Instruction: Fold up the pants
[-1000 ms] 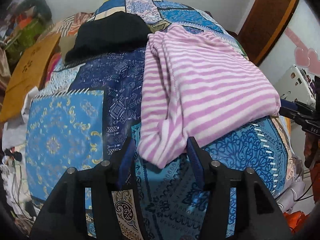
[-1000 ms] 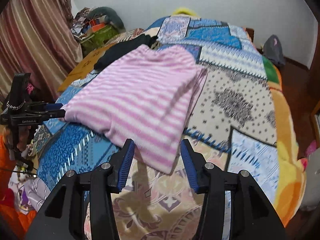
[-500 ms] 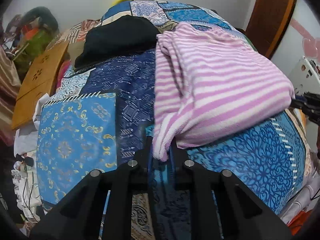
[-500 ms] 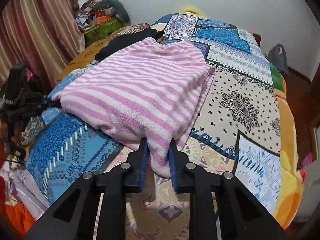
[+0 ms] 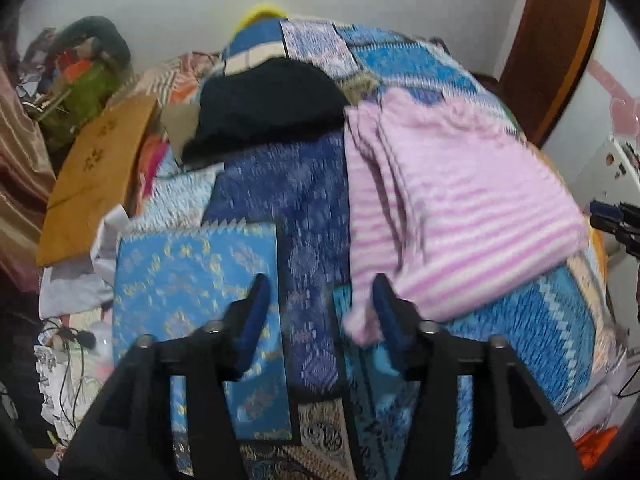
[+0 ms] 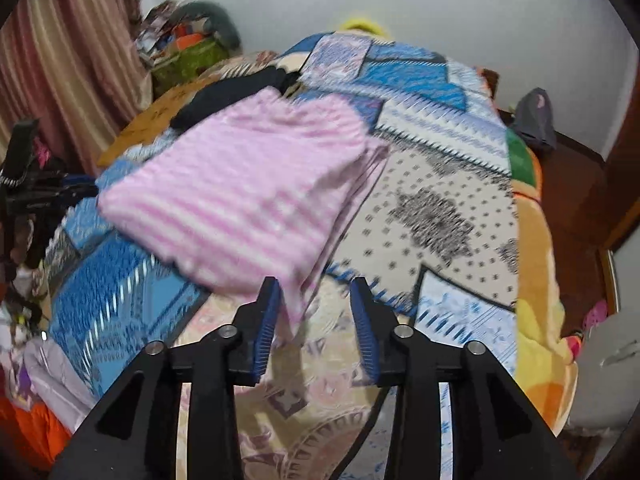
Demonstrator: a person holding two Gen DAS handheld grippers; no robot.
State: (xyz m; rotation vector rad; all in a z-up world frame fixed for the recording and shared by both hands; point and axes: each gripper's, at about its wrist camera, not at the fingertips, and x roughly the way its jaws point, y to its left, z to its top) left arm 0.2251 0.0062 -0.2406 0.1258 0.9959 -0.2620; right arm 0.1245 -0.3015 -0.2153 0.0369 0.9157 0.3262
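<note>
Left gripper [image 5: 320, 312] opening, pants [image 5: 460, 208] released

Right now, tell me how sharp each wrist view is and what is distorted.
Left wrist view: motion blur smears the pink striped pants and the patchwork bedspread; the left gripper stays crisp. Right wrist view: the pants are likewise smeared, the right gripper sharp. Both views: fisheye bulges the bed, with dark corners.

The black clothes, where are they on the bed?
The black clothes lie far up the patchwork bedspread, in the left wrist view just left of the striped pink pants and touching their far corner, beside a brown board.
</note>
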